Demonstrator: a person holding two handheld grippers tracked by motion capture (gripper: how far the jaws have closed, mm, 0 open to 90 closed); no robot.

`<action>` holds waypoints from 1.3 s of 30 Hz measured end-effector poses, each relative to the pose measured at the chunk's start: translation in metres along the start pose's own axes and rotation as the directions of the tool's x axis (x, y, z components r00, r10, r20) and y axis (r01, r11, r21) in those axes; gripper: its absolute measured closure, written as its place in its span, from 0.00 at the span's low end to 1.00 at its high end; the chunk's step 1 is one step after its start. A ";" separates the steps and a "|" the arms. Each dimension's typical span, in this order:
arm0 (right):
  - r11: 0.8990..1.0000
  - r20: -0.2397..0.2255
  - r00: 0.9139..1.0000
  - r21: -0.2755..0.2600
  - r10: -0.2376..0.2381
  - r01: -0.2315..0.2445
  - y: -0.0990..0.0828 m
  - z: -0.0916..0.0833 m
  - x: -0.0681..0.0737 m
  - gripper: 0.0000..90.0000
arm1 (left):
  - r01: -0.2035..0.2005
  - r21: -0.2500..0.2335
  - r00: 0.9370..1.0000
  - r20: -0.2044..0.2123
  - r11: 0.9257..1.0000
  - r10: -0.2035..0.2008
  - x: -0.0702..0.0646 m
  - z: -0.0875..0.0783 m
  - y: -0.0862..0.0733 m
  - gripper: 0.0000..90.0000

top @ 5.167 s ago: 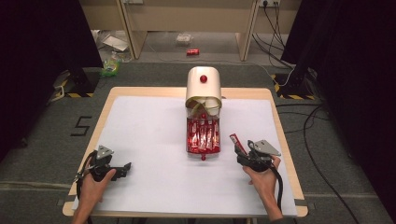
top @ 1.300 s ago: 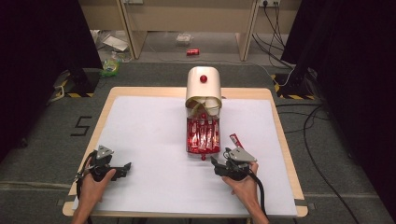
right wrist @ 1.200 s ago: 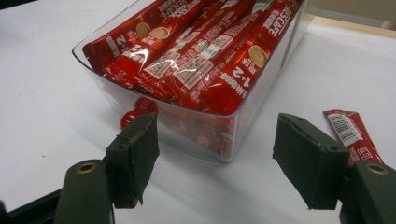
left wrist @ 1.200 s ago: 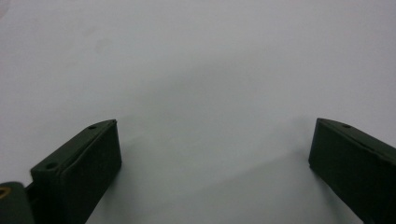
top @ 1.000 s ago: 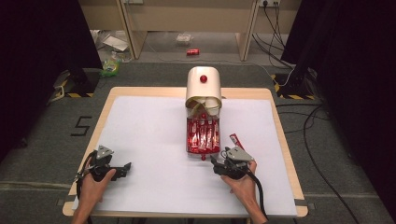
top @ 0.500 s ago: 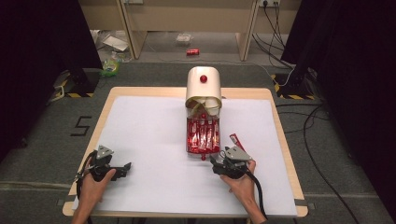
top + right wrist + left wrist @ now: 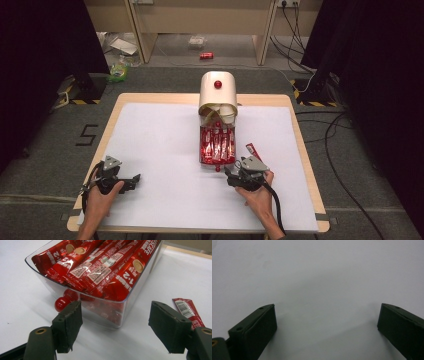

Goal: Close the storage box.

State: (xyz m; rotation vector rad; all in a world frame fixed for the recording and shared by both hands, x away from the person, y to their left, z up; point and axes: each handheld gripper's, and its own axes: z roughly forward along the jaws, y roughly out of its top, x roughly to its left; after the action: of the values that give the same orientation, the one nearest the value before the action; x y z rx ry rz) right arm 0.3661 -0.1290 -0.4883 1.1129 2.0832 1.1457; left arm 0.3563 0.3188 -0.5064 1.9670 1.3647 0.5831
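Clear plastic drawer [image 7: 140, 282] — glossy red foil sachets [image 7: 100, 267], round red knob [image 7: 60, 303].

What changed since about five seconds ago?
The right gripper let go of a red sachet, which now lies on the table right of the clear drawer, then moved left to the drawer's front. Its jaws have just been opening, nothing pinched. The left gripper, the drawer and the cream dispenser stayed put.

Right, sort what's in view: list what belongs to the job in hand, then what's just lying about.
Job:
- clear drawer full of red sachets
- its red knob
- loose sachet on the table
- right gripper, jaws just opened, nothing between them

Lying about:
- left gripper, open over the bare white mat
- red can on the floor
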 end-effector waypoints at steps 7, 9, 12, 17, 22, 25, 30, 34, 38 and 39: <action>1.000 0.011 1.000 0.012 -0.008 0.008 0.002 0.003 0.001 0.30 | 0.000 0.000 1.000 0.000 1.000 0.000 0.000 0.000 0.000 0.02; 1.000 0.013 1.000 0.012 -0.004 0.004 0.002 0.004 0.001 0.30 | 0.000 0.000 1.000 0.000 1.000 0.000 0.000 0.000 0.000 0.02; 1.000 0.013 1.000 0.012 -0.003 0.003 0.003 0.004 0.001 0.30 | 0.000 0.000 1.000 0.000 1.000 0.000 0.000 0.000 0.000 0.02; 1.000 0.014 1.000 0.013 0.000 0.000 0.003 0.006 0.000 0.30 | 0.000 0.000 1.000 0.000 1.000 0.000 0.000 0.000 0.000 0.02; 1.000 0.024 1.000 0.012 0.005 -0.005 0.005 0.007 -0.001 0.30 | 0.000 0.000 1.000 0.000 1.000 0.000 0.000 0.000 0.000 0.02; 1.000 0.023 1.000 0.007 0.009 -0.009 0.007 0.008 -0.002 0.30 | 0.001 0.000 1.000 0.000 1.000 -0.001 0.000 0.000 0.000 0.02; 1.000 0.029 0.999 0.005 0.015 -0.015 0.008 0.010 -0.004 0.30 | 0.000 0.000 1.000 0.000 1.000 0.000 0.000 0.000 0.000 0.02; 1.000 0.031 0.999 -0.004 0.019 -0.019 0.009 0.010 -0.005 0.30 | 0.001 0.000 1.000 0.000 1.000 -0.001 0.000 0.000 0.000 0.02; 0.999 0.033 0.999 -0.015 0.029 -0.028 0.012 0.011 -0.006 0.30 | 0.000 0.000 1.000 0.000 1.000 0.000 0.000 0.000 0.000 0.02; 0.999 0.033 0.999 -0.019 0.032 -0.031 0.012 0.011 -0.007 0.30 | 0.000 0.000 1.000 0.000 1.000 0.000 0.000 0.000 0.000 0.02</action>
State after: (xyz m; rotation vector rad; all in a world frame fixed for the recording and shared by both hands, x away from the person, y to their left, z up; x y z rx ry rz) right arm 0.3828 -0.1261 -0.4831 1.1529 2.0327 1.1505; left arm 0.3563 0.3187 -0.5064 1.9671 1.3653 0.5827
